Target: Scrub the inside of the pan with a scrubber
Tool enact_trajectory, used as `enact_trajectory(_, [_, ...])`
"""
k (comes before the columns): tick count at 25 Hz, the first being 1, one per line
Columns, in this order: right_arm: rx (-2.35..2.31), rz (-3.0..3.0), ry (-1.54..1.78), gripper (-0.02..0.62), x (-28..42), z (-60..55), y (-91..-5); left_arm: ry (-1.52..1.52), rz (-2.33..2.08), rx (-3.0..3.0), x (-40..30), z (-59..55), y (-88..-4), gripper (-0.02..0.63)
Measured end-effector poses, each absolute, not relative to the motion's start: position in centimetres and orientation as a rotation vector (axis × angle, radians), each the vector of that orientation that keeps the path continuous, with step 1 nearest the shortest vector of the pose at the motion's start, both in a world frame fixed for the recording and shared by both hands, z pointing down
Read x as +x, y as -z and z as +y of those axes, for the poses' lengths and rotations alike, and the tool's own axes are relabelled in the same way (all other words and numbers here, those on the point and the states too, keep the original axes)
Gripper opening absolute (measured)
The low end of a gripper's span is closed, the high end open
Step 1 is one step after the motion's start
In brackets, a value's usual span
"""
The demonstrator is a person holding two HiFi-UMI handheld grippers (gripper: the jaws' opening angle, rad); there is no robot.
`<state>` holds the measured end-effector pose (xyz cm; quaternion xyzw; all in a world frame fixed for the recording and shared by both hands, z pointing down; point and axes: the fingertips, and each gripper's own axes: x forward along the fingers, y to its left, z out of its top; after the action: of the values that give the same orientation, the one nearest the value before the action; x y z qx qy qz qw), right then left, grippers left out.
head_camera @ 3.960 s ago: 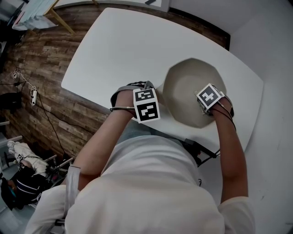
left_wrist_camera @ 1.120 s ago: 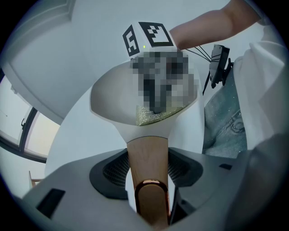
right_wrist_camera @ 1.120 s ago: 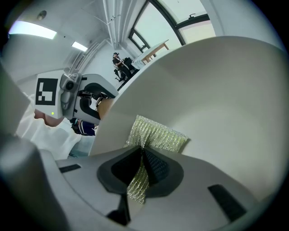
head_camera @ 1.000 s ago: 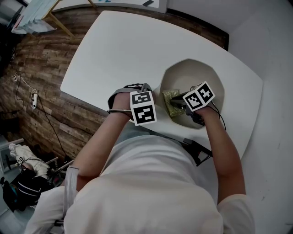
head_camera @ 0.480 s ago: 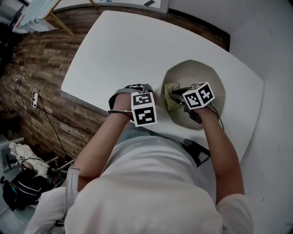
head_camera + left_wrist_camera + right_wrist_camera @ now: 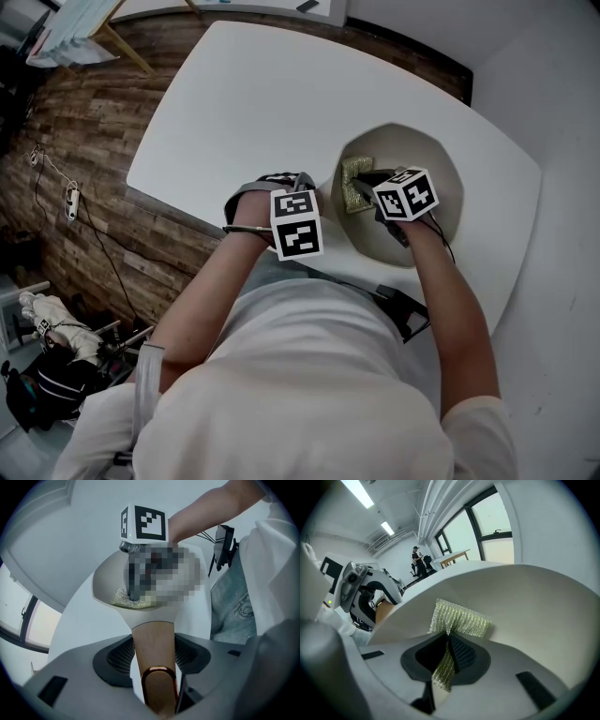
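Observation:
A cream pan rests on the white table. My left gripper is shut on the pan's wooden handle, whose copper-ringed end points back at the camera. My right gripper is shut on a yellow-green mesh scrubber. It presses the scrubber against the pan's inner wall, on the side near the handle. In the left gripper view the scrubber lies low in the pan, under the right gripper's marker cube.
The table's near edge runs close to my left hand, with wood floor and cables beyond. Bare tabletop spreads to the far left of the pan. In the right gripper view a person stands far off by a desk and windows.
Over the last second the right gripper and scrubber slid farther away along the pan's handle-side wall. Earlier still, that gripper was at the pan's right side. The left gripper has held still.

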<state>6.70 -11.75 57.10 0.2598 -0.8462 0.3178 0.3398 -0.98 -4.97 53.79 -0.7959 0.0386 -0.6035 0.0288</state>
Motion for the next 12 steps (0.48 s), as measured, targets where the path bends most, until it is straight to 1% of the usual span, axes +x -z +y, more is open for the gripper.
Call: enact_trajectory(12, [0.83,-2.146,-0.688,0.037,8.8,-14.2,-57.6,1.873,0.109,-2.439,-1.0,-4.9,-53.8,0.243])
